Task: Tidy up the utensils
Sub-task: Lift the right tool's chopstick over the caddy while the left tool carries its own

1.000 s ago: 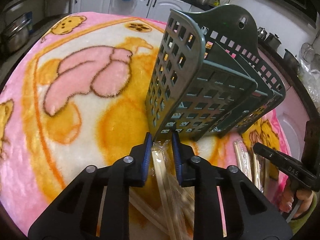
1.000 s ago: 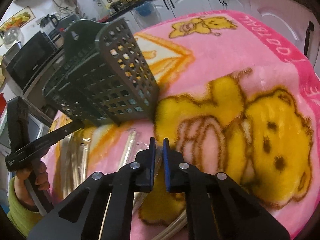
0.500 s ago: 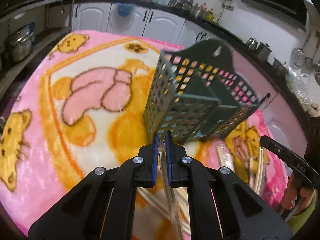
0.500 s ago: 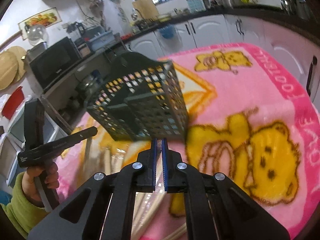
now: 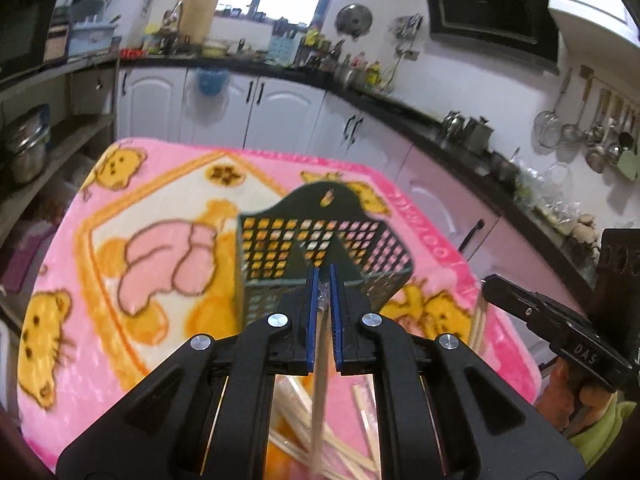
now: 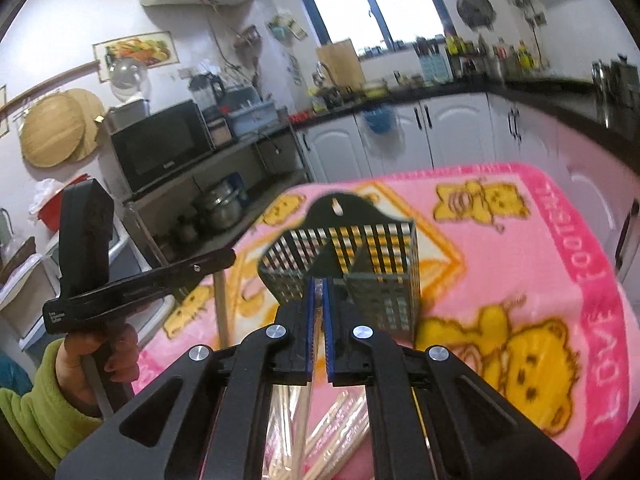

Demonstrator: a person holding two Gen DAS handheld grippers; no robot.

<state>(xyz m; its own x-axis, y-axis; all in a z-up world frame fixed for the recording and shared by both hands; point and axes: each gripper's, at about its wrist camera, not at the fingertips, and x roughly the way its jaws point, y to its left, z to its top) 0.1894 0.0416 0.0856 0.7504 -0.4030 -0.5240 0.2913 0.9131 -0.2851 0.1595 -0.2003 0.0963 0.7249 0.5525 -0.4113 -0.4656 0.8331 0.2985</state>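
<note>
Clearly, a wrapped chopstick (image 5: 320, 384) is clamped by the left gripper (image 5: 324, 296), its lower end cut off. Another (blurred) chopstick (image 6: 305, 408) is pinched by the right gripper (image 6: 318, 304) near the basket (image 6: 360, 264).

It is a kitchen with white cupboards (image 5: 288, 116) and a dark counter (image 5: 400, 104). A bright window (image 6: 376, 4) lets light in.

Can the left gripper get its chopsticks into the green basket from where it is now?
Probably yes. The left gripper holds wrapped chopsticks above the blanket, just short of the green basket, whose top is open and unobstructed.
</note>
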